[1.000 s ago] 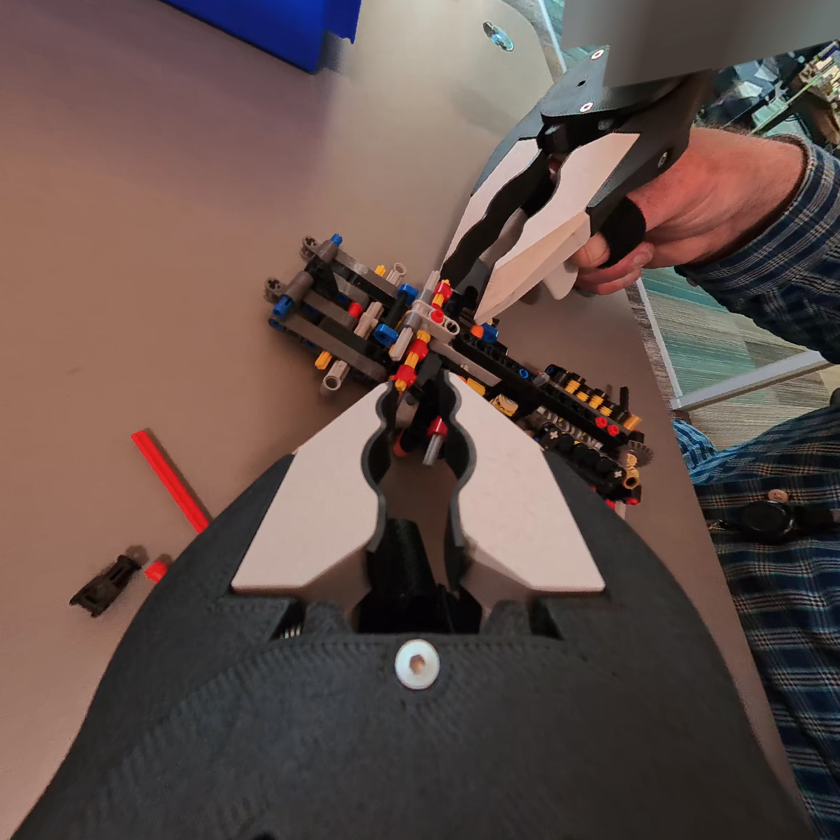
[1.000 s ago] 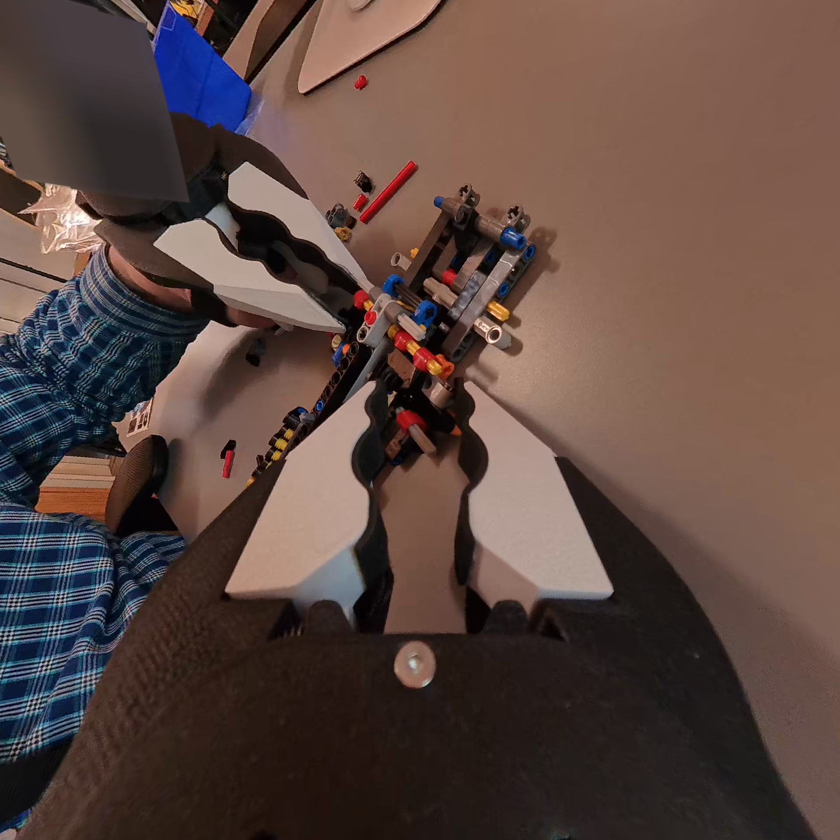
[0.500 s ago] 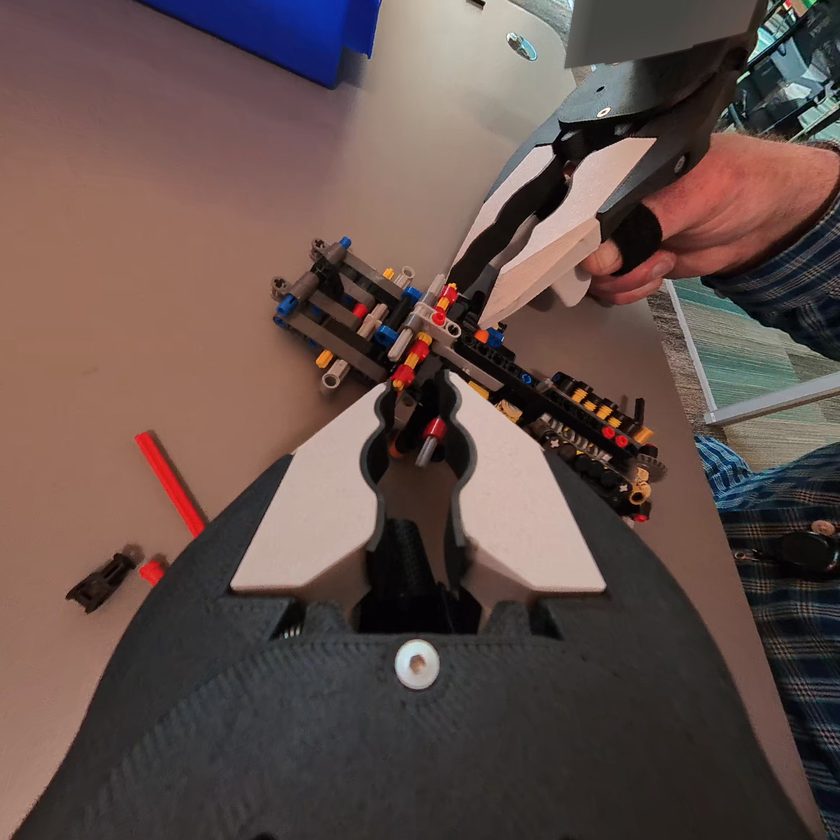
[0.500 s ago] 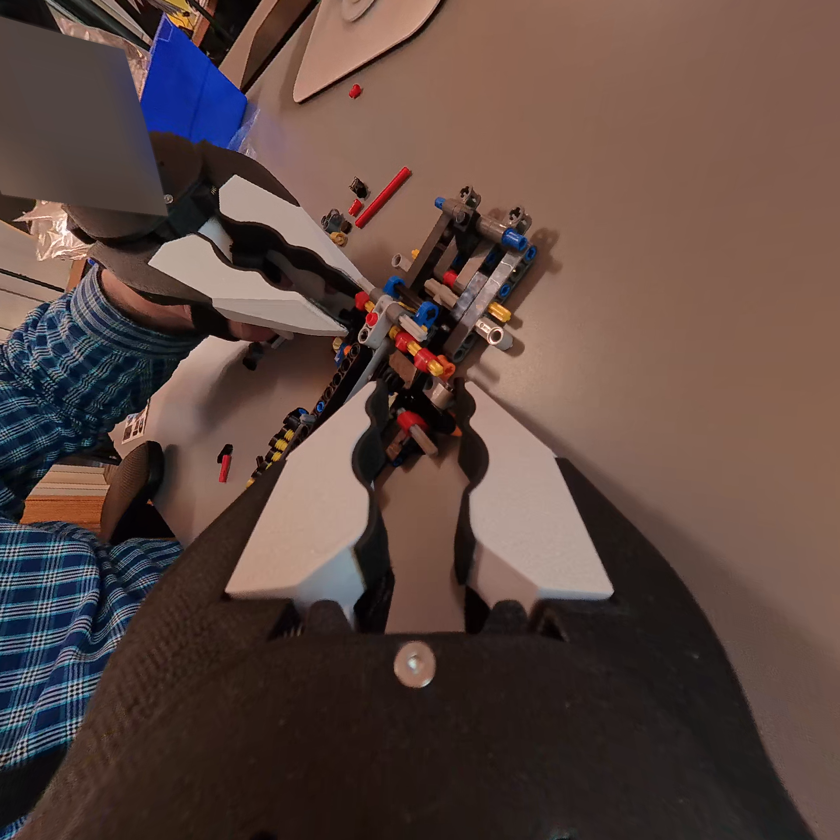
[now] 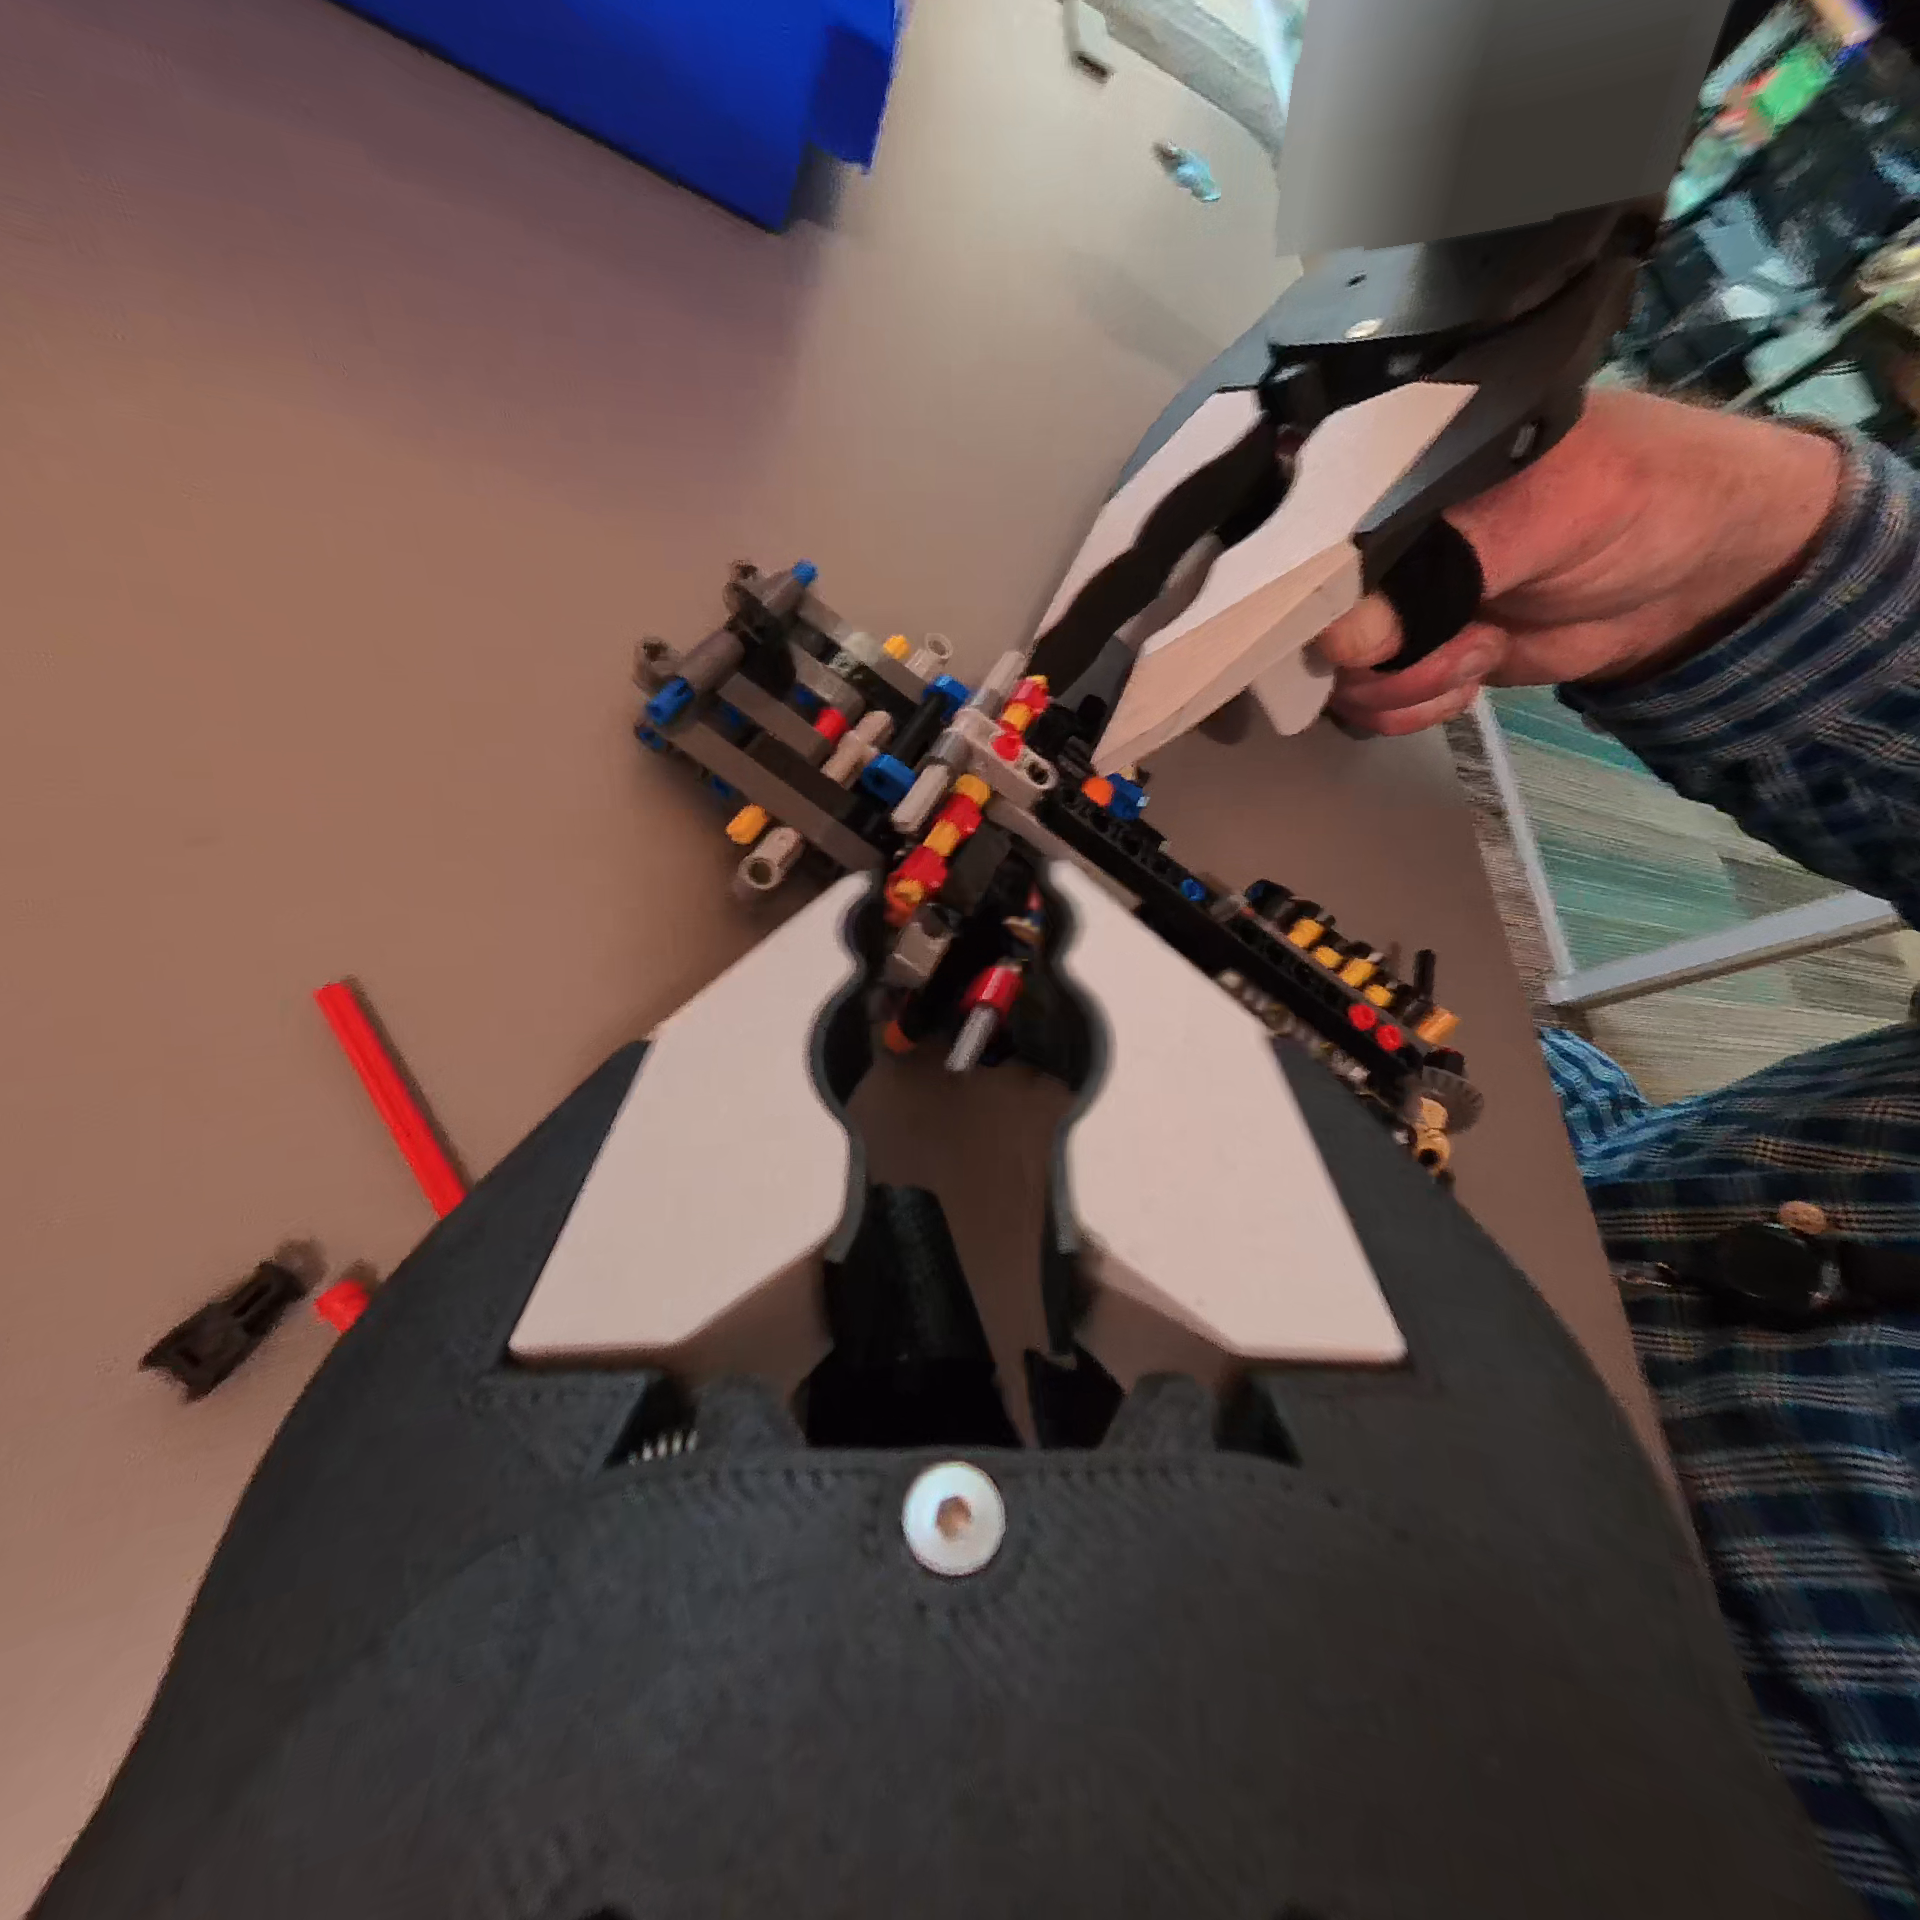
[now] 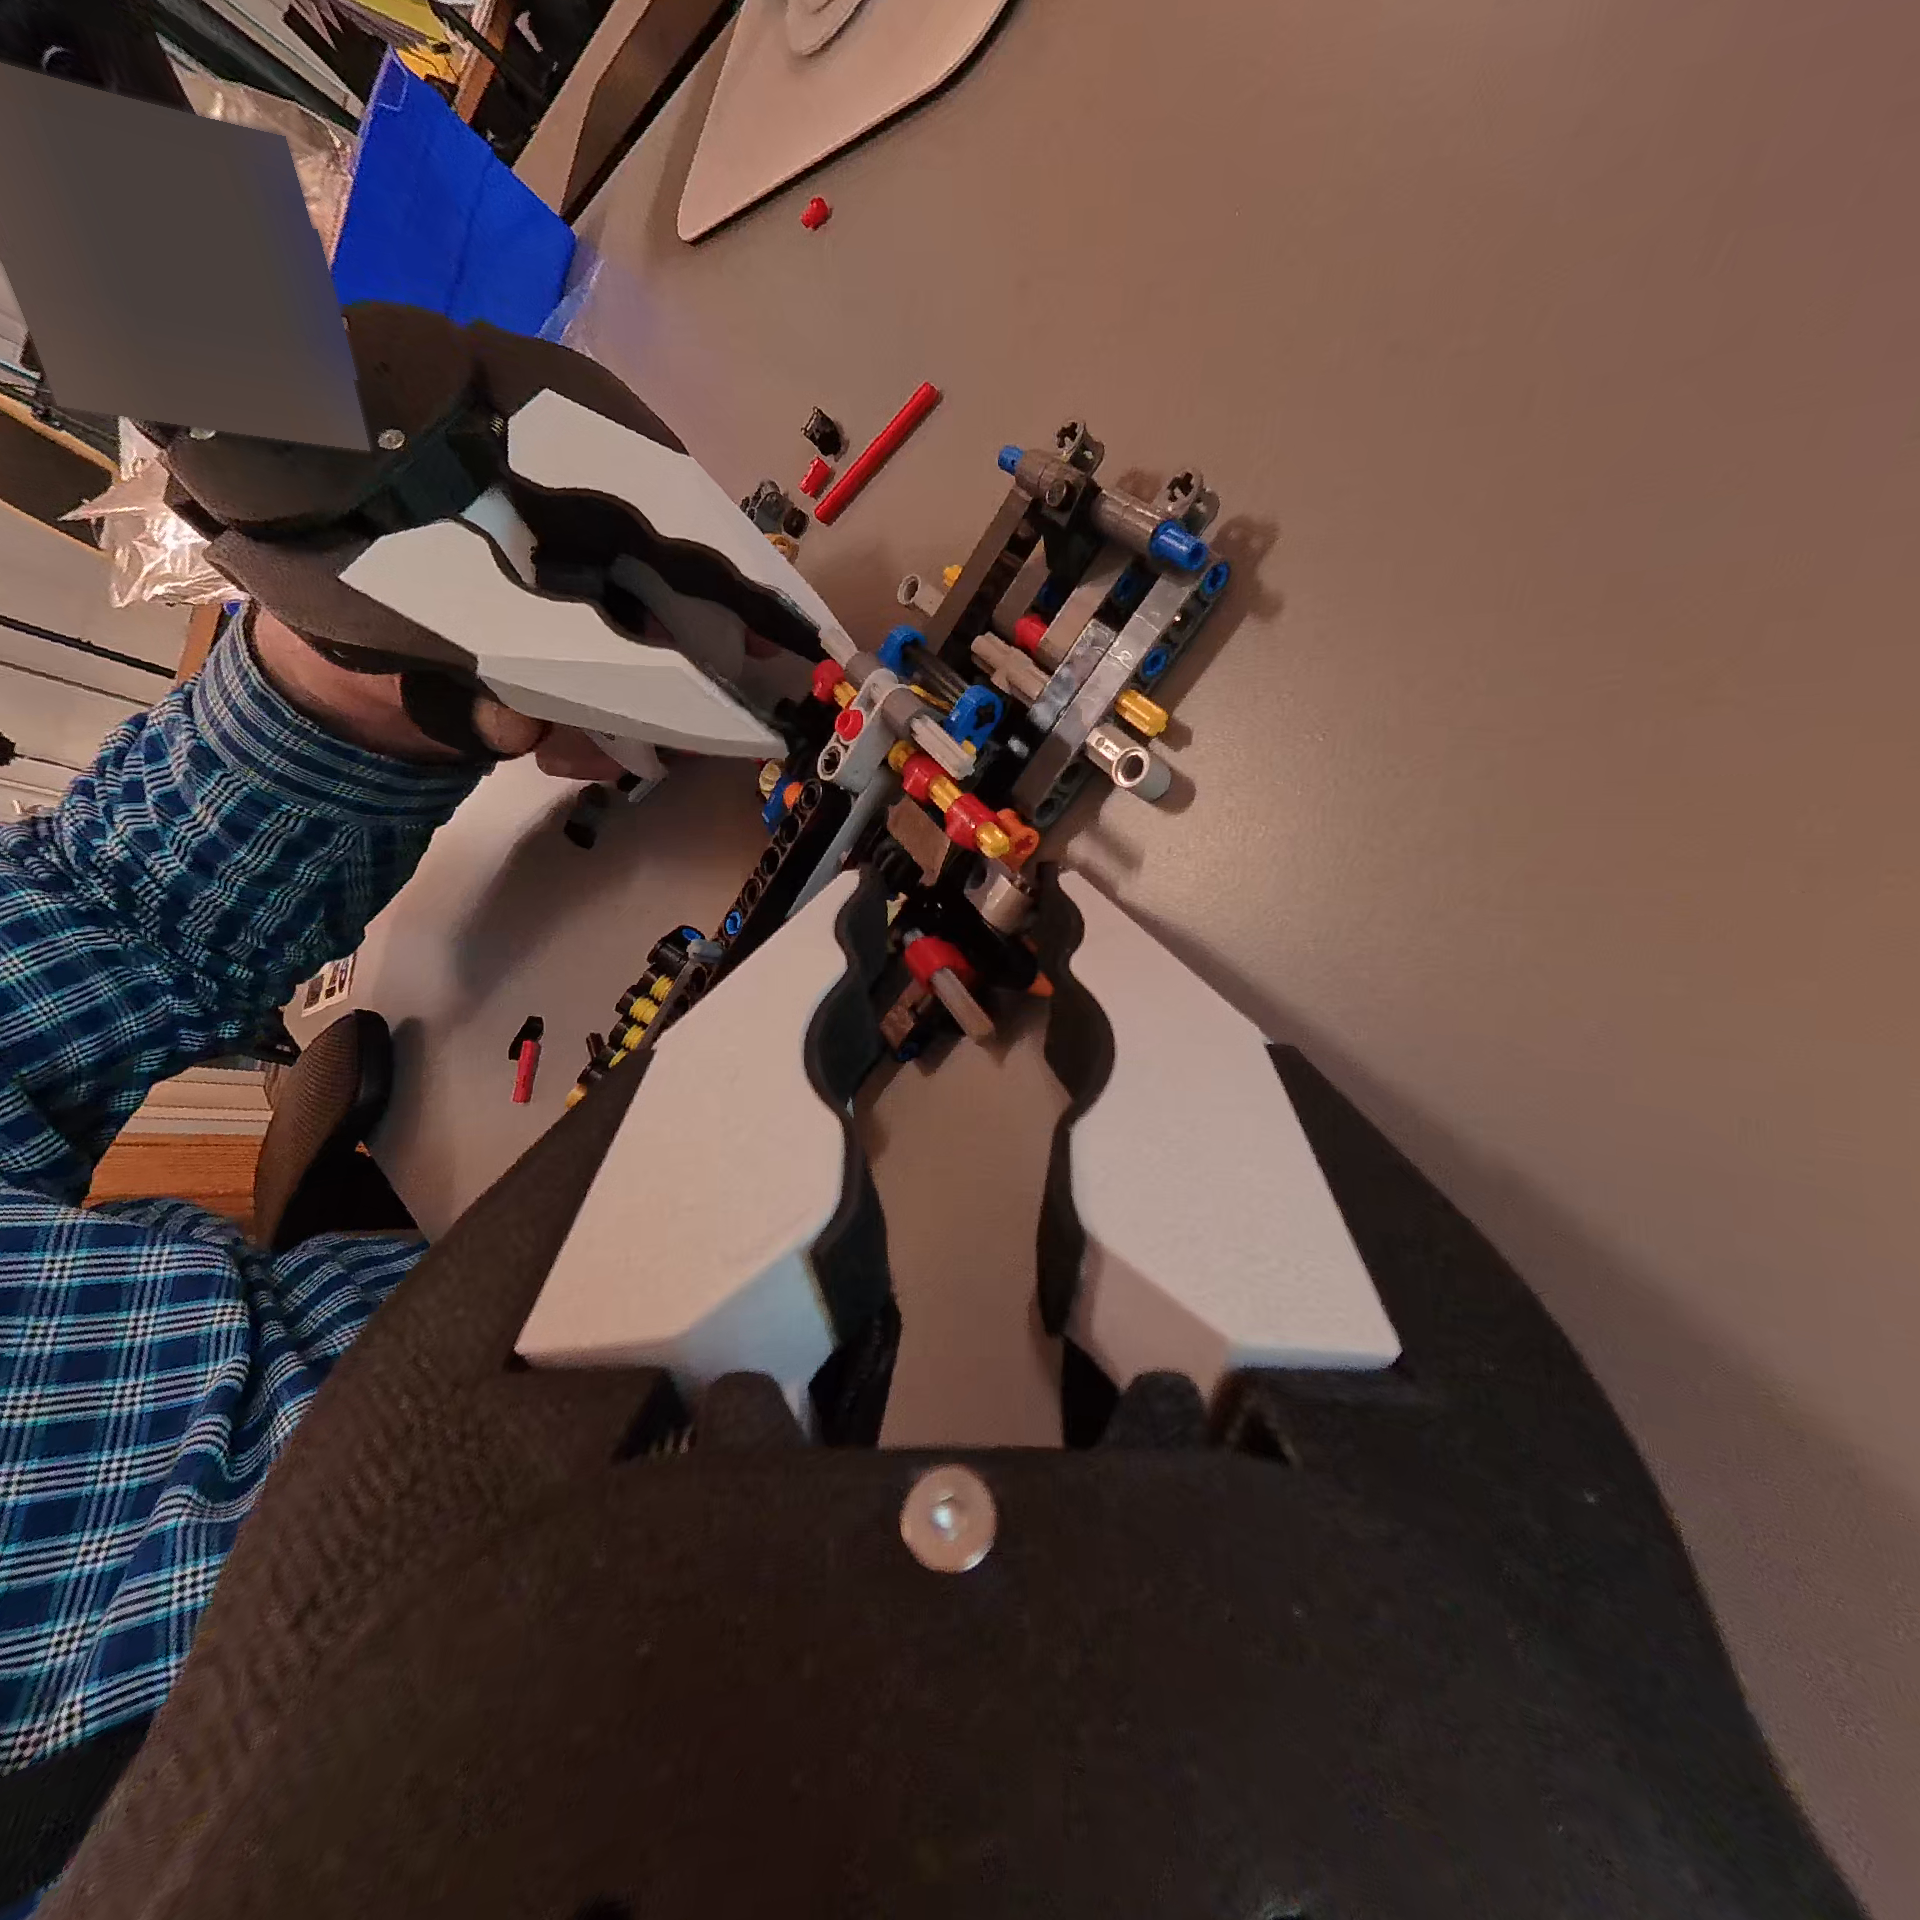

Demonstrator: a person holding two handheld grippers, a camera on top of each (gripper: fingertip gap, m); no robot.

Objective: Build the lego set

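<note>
The lego assembly [image 5: 831,748], a long frame of black and grey beams with red, yellow and blue pins, lies low over the brown table. In the left wrist view my left gripper [image 5: 961,904] is shut on its near middle section, around a red and grey axle. My right gripper [image 5: 1081,717] comes in from the upper right, its tips pinching the far side of the same section. In the right wrist view my right gripper [image 6: 954,894] is shut on the assembly [image 6: 1091,665], and my left gripper [image 6: 800,696] pinches it from the left.
A red axle [image 5: 390,1096], a black connector [image 5: 223,1320] and a small red piece [image 5: 343,1304] lie left of my left gripper. A blue bin [image 5: 644,83] stands at the back. The table edge [image 5: 1507,831] runs along the right, by the person's plaid sleeve [image 5: 1766,665]. My right tips are about 15 centimeters from the black connector [image 5: 223,1320], my left tips only 11 centimeters.
Both grippers keep their hold on the assembly. The left wrist view has tilted slightly, bringing more of the blue bin into view, and the assembly has shifted a little with the grippers.
</note>
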